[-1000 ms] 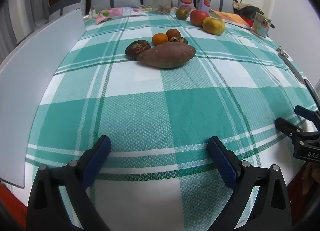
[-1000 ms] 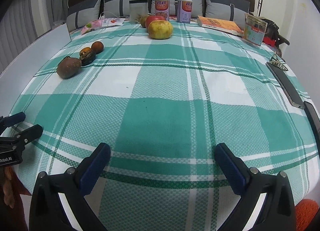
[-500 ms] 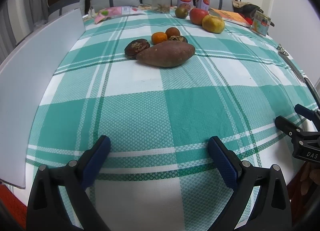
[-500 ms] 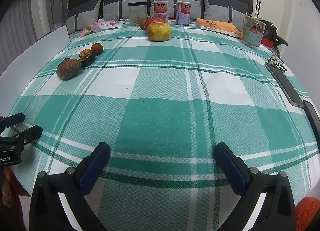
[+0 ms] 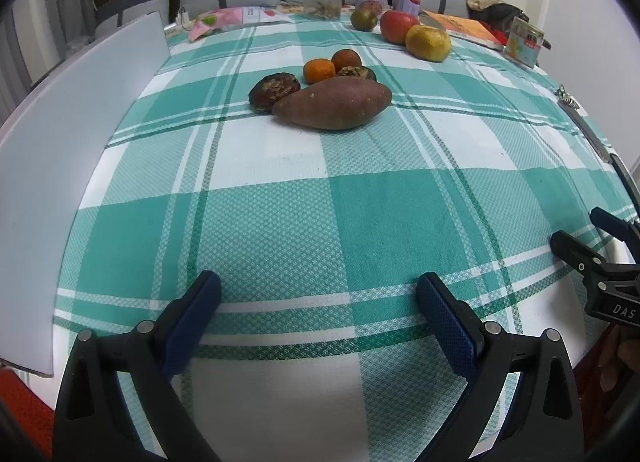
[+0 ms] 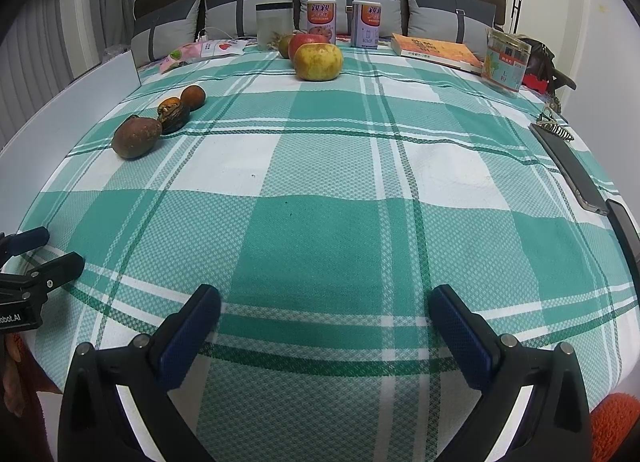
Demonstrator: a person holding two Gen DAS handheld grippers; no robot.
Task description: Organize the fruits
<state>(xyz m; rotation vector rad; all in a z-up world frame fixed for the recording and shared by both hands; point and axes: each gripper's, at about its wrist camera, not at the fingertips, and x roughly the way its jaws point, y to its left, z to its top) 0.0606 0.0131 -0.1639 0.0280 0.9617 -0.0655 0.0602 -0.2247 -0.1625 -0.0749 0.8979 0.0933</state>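
Note:
A sweet potato (image 5: 334, 103) lies mid-table with a dark wrinkled fruit (image 5: 274, 91), a small orange (image 5: 318, 71), a brownish round fruit (image 5: 346, 59) and another dark fruit (image 5: 356, 72) behind it. Farther back sit a yellow-orange fruit (image 5: 428, 42), a red apple (image 5: 398, 25) and a green fruit (image 5: 363, 19). The same group shows in the right wrist view: sweet potato (image 6: 134, 137), yellow fruit (image 6: 318, 61). My left gripper (image 5: 318, 302) is open and empty over the near edge. My right gripper (image 6: 324, 314) is open and empty, also near the front edge.
The table has a green plaid cloth (image 5: 360, 214). A white board (image 5: 60, 150) stands along the left edge. Cans (image 6: 321, 22), a jar (image 6: 274, 25), a book (image 6: 436, 51), a box (image 6: 506, 60) and a snack bag (image 6: 200, 52) line the back. A phone (image 6: 568, 166) lies right.
Both wrist views have shifted slightly; the fruits look a little nearer and lower in frame. Both grippers stay open. No fruit has moved.

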